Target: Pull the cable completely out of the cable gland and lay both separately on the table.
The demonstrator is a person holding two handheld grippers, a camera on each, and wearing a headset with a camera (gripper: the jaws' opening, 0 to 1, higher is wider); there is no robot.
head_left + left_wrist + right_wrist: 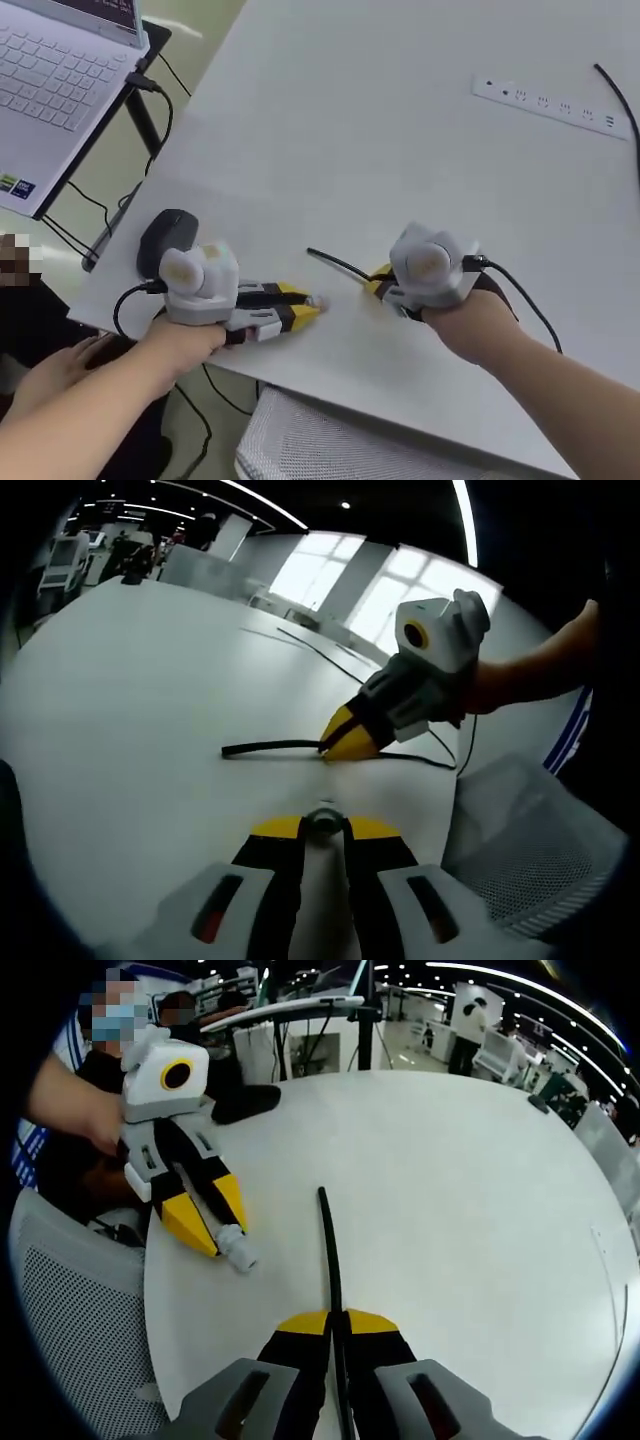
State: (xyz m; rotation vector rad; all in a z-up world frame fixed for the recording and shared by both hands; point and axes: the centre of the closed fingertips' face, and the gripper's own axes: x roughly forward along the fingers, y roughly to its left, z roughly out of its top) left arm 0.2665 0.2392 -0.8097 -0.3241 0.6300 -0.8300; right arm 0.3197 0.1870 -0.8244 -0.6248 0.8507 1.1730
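Open-plan office or lab. Big white table (400, 130) with laptop (60, 80), mouse (165, 240) and power strip (550, 105). Mesh chair (330, 440) alongside. Ceiling strip lights (465, 520), large windows (330, 575), more workstations (470, 1020) behind.

Near the table's (400, 130) front edge, the cable gland (318, 301) is gripped in the left gripper (304, 304) and the black cable (335, 262) is clamped in the right gripper (377, 283). Gland and cable are seen apart.

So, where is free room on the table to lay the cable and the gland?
Bare table between laptop and power strip, beyond the cable. Crowded at the near edge: mouse, left gripper with cable gland, right gripper.
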